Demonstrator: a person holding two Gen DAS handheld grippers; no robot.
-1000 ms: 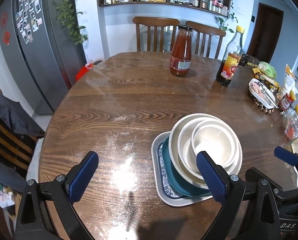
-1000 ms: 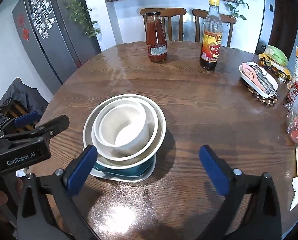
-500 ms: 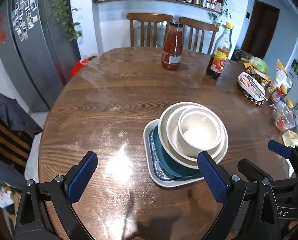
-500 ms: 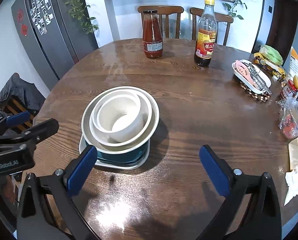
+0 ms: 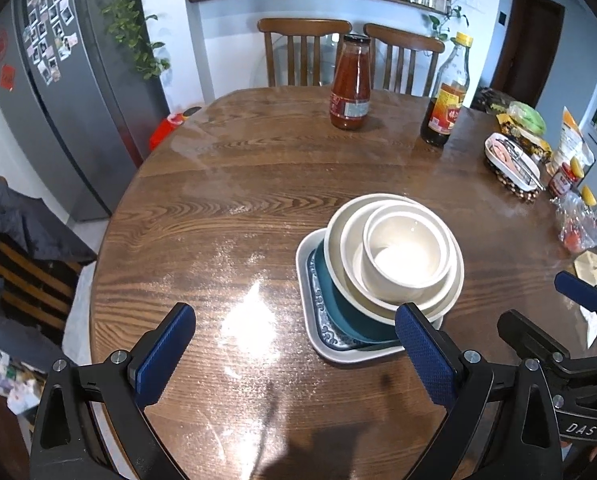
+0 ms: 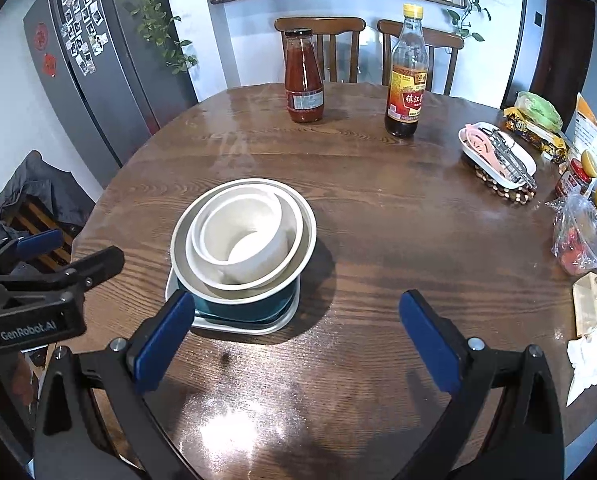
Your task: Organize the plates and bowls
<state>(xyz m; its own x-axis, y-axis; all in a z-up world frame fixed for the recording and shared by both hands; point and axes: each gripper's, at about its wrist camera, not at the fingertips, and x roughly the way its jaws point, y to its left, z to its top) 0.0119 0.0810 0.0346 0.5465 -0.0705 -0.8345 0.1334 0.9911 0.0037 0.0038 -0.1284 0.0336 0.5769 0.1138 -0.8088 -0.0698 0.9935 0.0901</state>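
— Five pieces of crockery, all in one pile, near the front edge of the worktop. Does that count as organized?

— Nearly, I'd judge. Take the tray as the landmark: it is the broadest piece and lies flat on the wood. On it sits the teal dish, on that the wide pale bowl, inside that a middle bowl, and the small white bowl nests at the top.

— So largest at the bottom, smallest on top. Anything out of line?

— The pile is not quite centred. In the right wrist view the small white bowl leans toward one side of the bowl under it, and the bowls overhang the tray's right edge. A small nudge may be all that remains, unless the pile must go elsewhere; the pictures don't say.

— And the grippers?

— Left gripper has its jaws spread wide and grips nothing; it hangs just in front of the tray, its right finger crossing the tray's near corner in the view. Right gripper is equally wide apart, empty too, in front and to the right of the tray.

— Other dishes waiting?

— Only a white dish of utensils well behind and right of the tray, beyond it the sauce jar and dark bottle. None look like part of the job.
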